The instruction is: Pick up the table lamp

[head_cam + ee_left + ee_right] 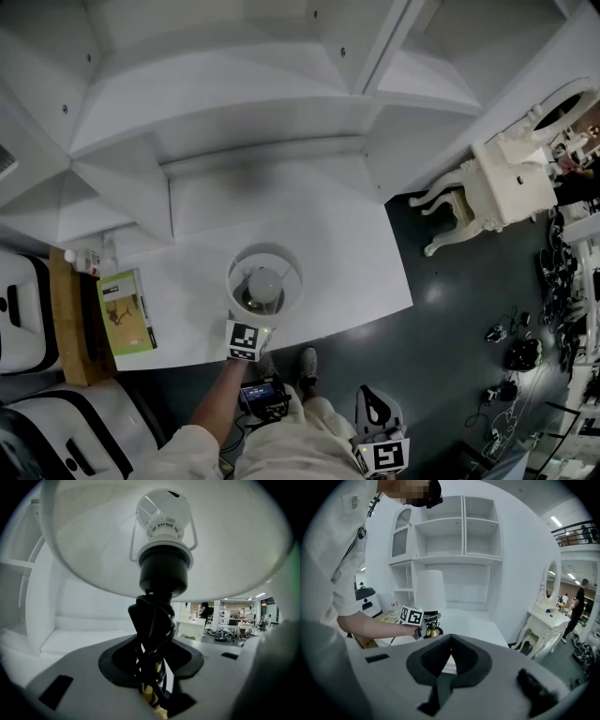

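Note:
The table lamp [265,281] stands near the front edge of the white table [356,272]; from above I see its round white shade and bulb. My left gripper [248,333] reaches in under the shade from the front. In the left gripper view the shade [93,541] spreads overhead, with the black socket [164,571] below it. The left gripper [154,667] is shut on the cord-wrapped stem [150,634]. My right gripper [373,403] hangs low beside the person's legs, off the table. Its jaws [450,641] are shut on nothing and face the lamp [430,590].
A green book [127,314] and a small bottle [84,260] lie at the table's left end, by a wooden cabinet [70,328]. White shelving rises behind the table. A white dressing table [511,183] stands to the right, with clutter on the dark floor beyond.

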Tool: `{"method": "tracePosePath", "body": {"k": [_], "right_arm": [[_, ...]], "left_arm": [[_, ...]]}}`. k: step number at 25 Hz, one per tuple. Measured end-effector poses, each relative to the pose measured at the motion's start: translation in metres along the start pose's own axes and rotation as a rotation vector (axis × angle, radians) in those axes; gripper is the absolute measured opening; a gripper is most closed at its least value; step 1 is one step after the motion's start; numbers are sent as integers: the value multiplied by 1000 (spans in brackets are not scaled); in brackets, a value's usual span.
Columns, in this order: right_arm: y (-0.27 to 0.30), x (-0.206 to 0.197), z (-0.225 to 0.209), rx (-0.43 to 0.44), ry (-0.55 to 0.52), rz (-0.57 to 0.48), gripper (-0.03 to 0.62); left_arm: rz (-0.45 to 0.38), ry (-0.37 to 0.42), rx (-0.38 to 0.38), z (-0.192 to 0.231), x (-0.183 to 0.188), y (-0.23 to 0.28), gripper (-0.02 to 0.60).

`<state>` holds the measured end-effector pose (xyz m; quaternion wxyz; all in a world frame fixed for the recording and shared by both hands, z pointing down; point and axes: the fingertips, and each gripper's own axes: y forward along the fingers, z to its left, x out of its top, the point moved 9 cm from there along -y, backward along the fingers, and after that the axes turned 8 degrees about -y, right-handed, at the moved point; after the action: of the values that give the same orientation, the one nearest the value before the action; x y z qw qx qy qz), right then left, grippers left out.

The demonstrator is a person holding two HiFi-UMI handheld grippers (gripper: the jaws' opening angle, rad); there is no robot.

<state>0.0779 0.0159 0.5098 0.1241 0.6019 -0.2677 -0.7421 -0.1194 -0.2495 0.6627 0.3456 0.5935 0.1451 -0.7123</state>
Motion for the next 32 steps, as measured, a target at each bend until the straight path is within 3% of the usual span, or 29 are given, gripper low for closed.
{"method": "tracePosePath", "body": {"k": [10,19,32], "right_arm": [[2,3,3,35,-27,-28,12],[4,11,-19,52,-26,-121,12],[32,36,-62,216,-92,-251,12]], "left_arm": [[49,-29,-18,0,21,-8,152],[74,-38,29,-1,51,-16,152],[24,-36,134,-46,97,-67,152]]}}
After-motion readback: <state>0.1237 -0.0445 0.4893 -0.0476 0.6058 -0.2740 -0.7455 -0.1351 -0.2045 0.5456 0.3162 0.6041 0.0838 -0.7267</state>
